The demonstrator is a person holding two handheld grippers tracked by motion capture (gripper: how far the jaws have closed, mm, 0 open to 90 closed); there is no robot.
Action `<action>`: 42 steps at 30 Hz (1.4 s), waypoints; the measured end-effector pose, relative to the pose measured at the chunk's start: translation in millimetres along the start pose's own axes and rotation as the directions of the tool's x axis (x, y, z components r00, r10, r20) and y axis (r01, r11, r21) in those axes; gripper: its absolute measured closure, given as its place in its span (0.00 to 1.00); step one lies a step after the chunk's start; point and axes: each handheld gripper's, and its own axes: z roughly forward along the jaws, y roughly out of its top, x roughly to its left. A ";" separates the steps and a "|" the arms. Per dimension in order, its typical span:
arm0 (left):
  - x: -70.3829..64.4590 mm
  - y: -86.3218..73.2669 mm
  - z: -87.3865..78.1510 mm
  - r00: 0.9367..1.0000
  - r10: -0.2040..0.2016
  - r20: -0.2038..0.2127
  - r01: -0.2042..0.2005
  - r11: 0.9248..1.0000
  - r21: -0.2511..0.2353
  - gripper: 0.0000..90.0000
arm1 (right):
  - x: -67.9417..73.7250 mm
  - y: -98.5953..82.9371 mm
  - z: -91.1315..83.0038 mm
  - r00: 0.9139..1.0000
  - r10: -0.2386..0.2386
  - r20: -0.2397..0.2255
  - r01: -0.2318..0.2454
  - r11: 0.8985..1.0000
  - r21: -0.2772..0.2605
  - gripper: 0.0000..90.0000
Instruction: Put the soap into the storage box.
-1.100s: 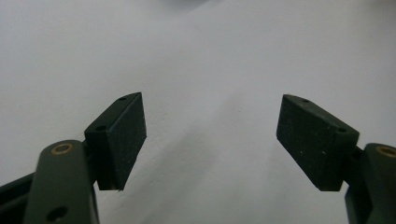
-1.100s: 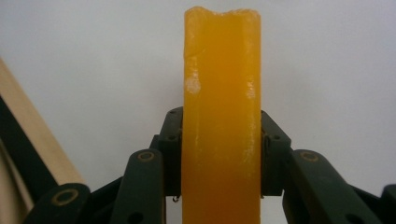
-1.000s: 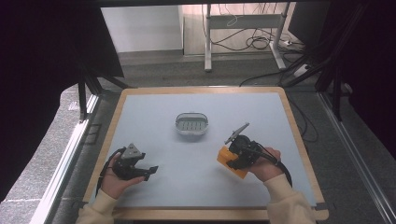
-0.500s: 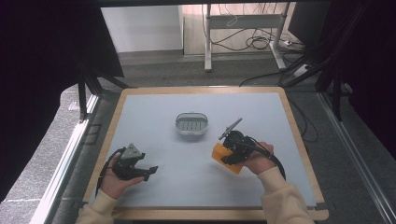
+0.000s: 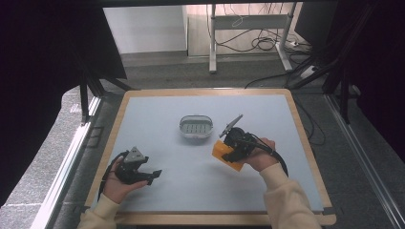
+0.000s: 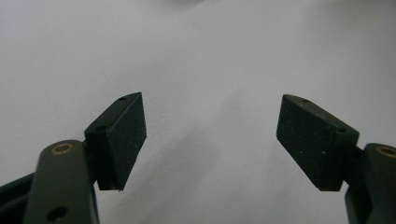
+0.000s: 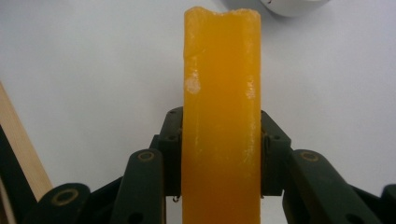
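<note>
Soap point(image 7: 220, 116), orange, is held tight by the right gripper point(image 5: 232, 147), near the white dish point(image 5: 196, 127) but not in yet. Left gripper point(image 5: 152, 174) fingers gape wide, empty.

In the right gripper view, the orange bar point(image 7: 221, 116) ran off the bottom edge, and the white dish point(image 7: 275, 5) was cut by the top edge. The bar's clamped sides lay hidden behind the fingers point(image 7: 172, 154).

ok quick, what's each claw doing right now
Left claw: open, holding nothing, over the bare table.
Right claw: closed on the orange soap bar.
</note>
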 end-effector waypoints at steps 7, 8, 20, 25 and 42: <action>-0.1 0.1 -0.4 1.000 -0.002 0.000 0.002 1.000 0.001 0.27 | -5.4 5.7 0.4 1.000 -0.001 0.000 0.001 1.000 -0.008 0.68; -0.1 0.1 -0.4 1.000 -0.002 0.000 0.002 1.000 0.001 0.27 | -6.1 6.2 0.5 1.000 0.001 -0.002 -0.001 1.000 -0.009 0.69; -0.3 0.3 0.1 1.000 0.003 -0.001 -0.003 1.000 0.004 0.27 | -13.8 14.1 0.3 1.000 -0.016 -0.017 0.015 0.999 -0.035 0.68; 0.0 0.4 0.1 1.000 0.002 -0.001 -0.002 1.000 0.004 0.27 | -17.4 19.4 2.1 0.999 -0.026 -0.026 0.025 0.999 -0.042 0.68; -0.1 0.4 0.4 1.000 0.001 0.003 -0.001 1.000 0.006 0.27 | -29.2 36.6 6.2 0.999 -0.038 -0.026 0.036 0.998 -0.049 0.68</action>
